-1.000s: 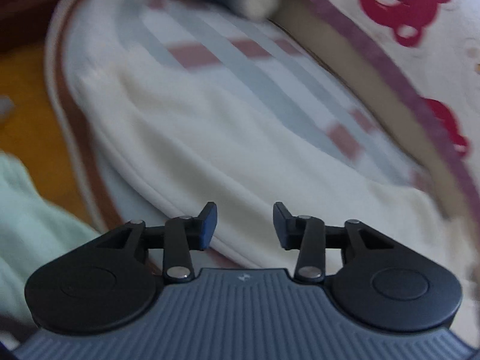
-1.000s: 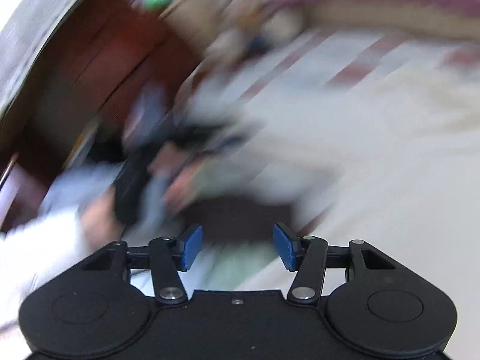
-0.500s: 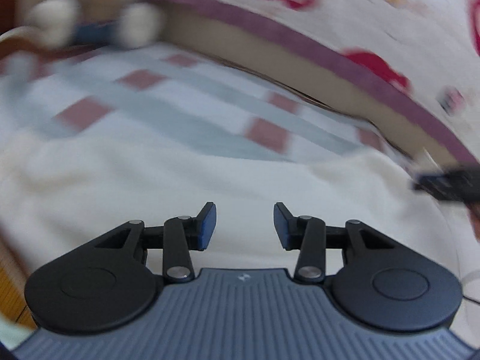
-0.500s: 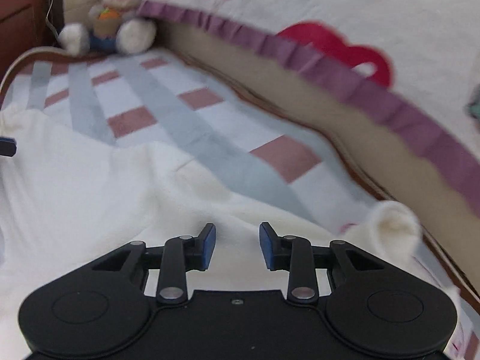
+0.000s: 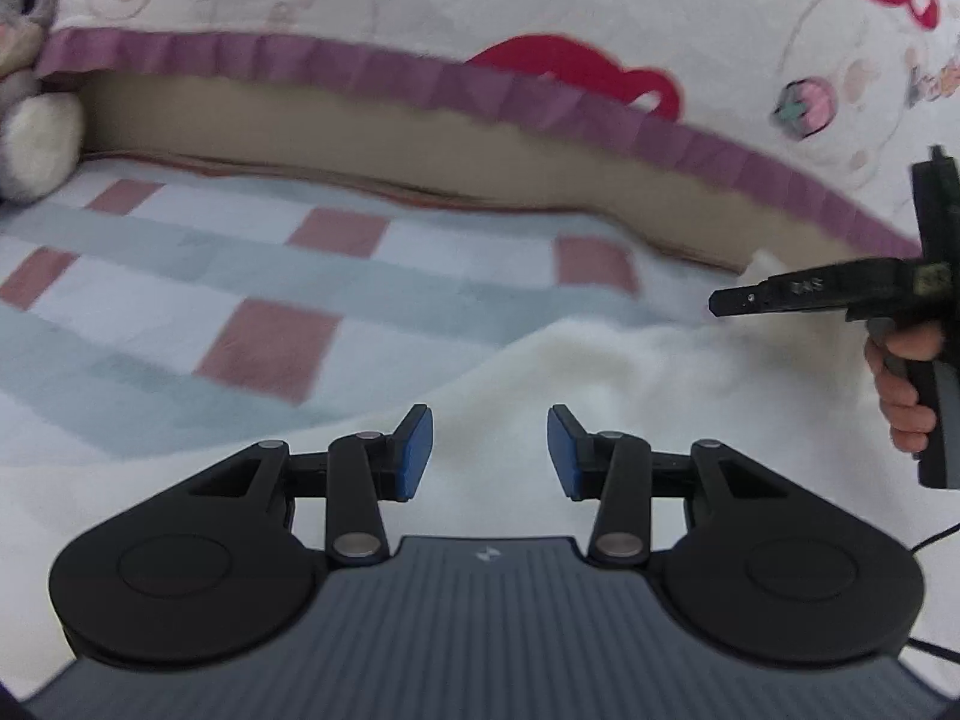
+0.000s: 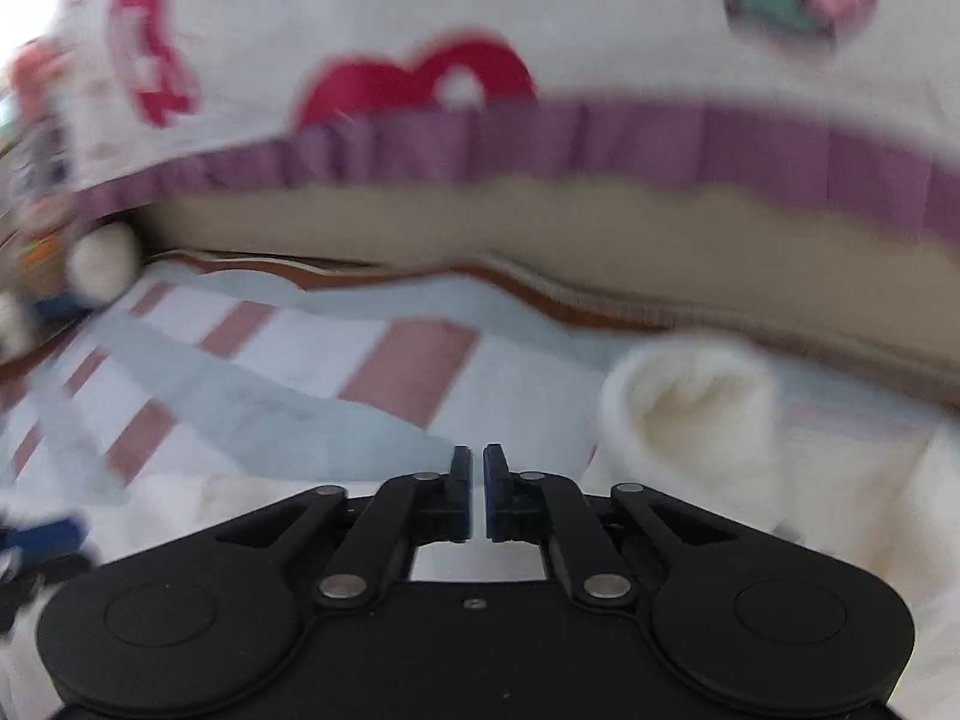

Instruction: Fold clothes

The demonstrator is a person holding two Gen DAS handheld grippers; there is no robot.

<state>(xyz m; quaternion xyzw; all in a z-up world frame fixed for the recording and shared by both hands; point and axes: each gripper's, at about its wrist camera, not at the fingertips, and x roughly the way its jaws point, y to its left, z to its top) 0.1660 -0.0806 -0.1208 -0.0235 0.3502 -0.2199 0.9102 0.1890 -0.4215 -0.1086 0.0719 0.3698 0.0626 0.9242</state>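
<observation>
Garment: a cream fleece garment (image 5: 600, 372) lies spread on the bed, filling the lower part of both wrist views; its edge runs diagonally over the checked sheet.
Cuff: a rolled sleeve opening (image 6: 690, 402) of the same cream cloth stands up just right of the right gripper's tips, close to the bed's far edge.
Left gripper: the left gripper (image 5: 489, 450) hovers low over the cream cloth with its blue-padded fingers (image 5: 414, 450) well apart; nothing lies between them.
Right gripper: the right gripper (image 6: 477, 492) has its fingers drawn almost together, a thin slit left between them. Whether any cloth is pinched there cannot be told, as the tips sit right at the garment's edge.
Hand: in the left wrist view a hand (image 5: 900, 384) grips the right tool's handle at the far right.
Sheet: a checked sheet (image 5: 270, 300) of white, pale grey-blue and dusty red squares covers the mattress.
Quilt: a white quilt (image 5: 540, 6) with red prints and a purple frilled border is heaped along the back.
Toy: a grey plush rabbit (image 5: 30, 90) sits at the far left corner.
Change: half a second ago the right fingers stood clearly apart; now they are nearly closed. The left fingers keep the same wide gap, and the rolled cuff now sits nearer the right tips.
</observation>
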